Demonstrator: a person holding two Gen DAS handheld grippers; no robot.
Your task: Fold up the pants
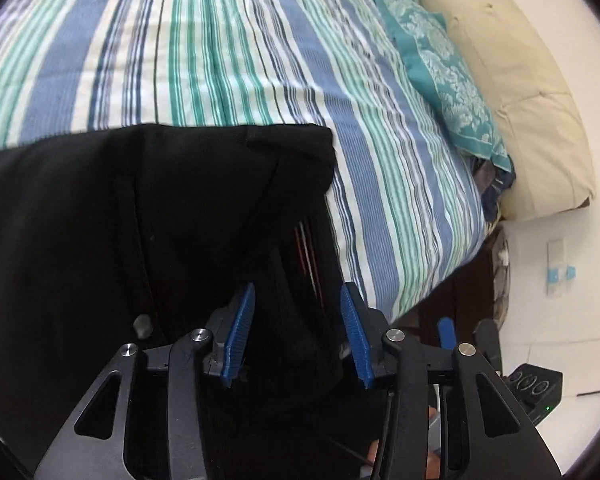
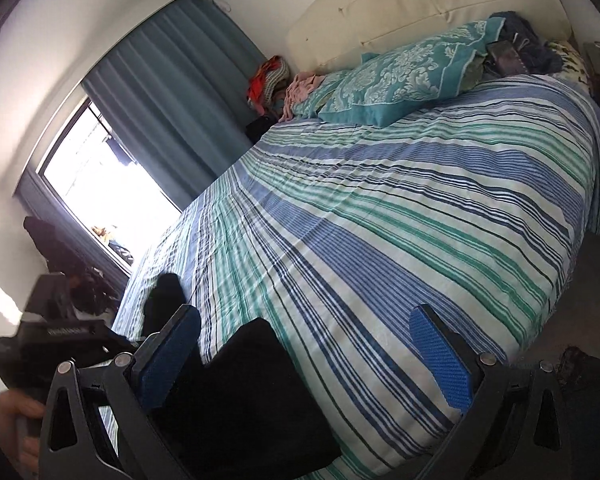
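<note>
Black pants lie folded on the striped bedspread near the bed's edge. My left gripper hovers right over the pants with its blue pads apart and nothing between them. In the right wrist view the pants show as a dark bundle at the near edge of the bedspread. My right gripper is wide open above the bundle and the bedspread, holding nothing. The other gripper's body shows at the left in the right wrist view.
Teal patterned pillows and a cream headboard stand at the head of the bed. Loose clothes pile beside the pillows. A curtain and bright window are on the far side. A dark nightstand stands beside the bed.
</note>
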